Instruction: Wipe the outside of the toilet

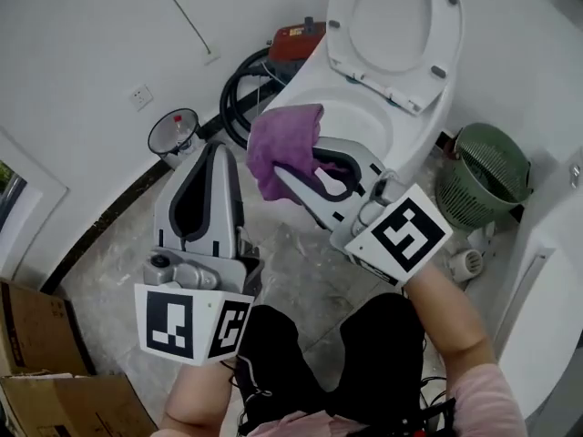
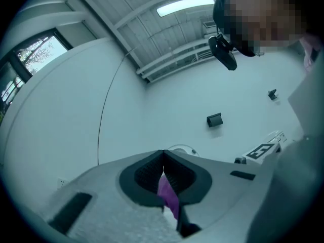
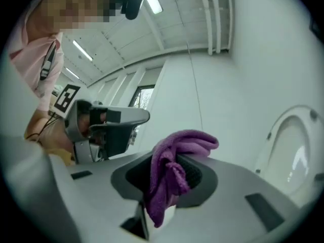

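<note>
The white toilet (image 1: 301, 85) stands ahead with its seat and lid (image 1: 392, 25) raised; it also shows at the right of the right gripper view as the toilet (image 3: 291, 151). My right gripper (image 1: 290, 167) is shut on a purple cloth (image 1: 282, 148), held in the air just in front of the bowl's near rim. The cloth (image 3: 169, 178) drapes over the right gripper (image 3: 169, 158) and hides its tips. My left gripper (image 1: 219, 146) points up to the left of the toilet, apart from it. The left gripper (image 2: 162, 152) is shut, with a thin purple sliver showing behind its tips.
A green basket (image 1: 483, 167) sits right of the toilet. A red machine (image 1: 296, 36) with a black hose (image 1: 239, 89) is behind it. A small round item with a red cap (image 1: 175, 133) stands by the wall. Cardboard boxes (image 1: 46, 353) lie at the lower left.
</note>
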A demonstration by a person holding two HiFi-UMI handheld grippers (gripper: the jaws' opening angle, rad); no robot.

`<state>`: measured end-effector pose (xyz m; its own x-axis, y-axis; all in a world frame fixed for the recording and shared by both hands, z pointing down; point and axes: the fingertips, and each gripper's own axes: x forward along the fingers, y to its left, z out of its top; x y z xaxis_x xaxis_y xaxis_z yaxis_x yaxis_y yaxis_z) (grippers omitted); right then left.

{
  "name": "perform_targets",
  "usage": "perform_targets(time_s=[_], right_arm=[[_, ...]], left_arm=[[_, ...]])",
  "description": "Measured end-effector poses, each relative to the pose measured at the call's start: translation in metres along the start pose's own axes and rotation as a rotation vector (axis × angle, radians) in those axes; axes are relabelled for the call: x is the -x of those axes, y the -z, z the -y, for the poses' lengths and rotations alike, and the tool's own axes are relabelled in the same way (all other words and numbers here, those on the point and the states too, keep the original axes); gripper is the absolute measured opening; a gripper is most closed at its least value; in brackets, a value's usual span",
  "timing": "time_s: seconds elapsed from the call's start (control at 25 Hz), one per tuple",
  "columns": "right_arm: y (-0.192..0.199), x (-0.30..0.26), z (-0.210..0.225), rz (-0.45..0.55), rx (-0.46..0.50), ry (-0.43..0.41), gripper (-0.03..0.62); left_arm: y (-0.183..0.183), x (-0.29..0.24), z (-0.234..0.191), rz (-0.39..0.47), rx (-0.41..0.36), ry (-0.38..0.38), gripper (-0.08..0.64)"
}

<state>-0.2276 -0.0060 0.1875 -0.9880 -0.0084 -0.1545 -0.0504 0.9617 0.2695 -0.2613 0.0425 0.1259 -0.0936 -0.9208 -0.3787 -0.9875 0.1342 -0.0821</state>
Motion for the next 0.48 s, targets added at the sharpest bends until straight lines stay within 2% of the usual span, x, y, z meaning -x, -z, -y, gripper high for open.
perform_targets(time_s=[0.12, 0.24, 0.4, 0.48], right_arm=[[-0.043, 0.022, 0.019, 0.052, 0.011, 0.192, 0.106], [-0.039, 0.042, 0.028, 0.043, -0.007, 0.340, 0.106], [0.008, 0.059, 0.021, -0.052, -0.027, 0.402, 0.104], [0.015, 0.066, 0.023, -0.076, -0.019, 0.415, 0.104]], left_arm=[[-0.024, -0.004, 0.014, 0.027, -0.038, 0.006, 0.009], [-0.023, -0.007, 0.024, 0.043, -0.060, -0.003, 0.008], [0.010, -0.011, 0.040, -0.005, -0.063, 0.001, 0.009], [0.025, -0.013, 0.047, -0.016, -0.060, 0.001, 0.009]])
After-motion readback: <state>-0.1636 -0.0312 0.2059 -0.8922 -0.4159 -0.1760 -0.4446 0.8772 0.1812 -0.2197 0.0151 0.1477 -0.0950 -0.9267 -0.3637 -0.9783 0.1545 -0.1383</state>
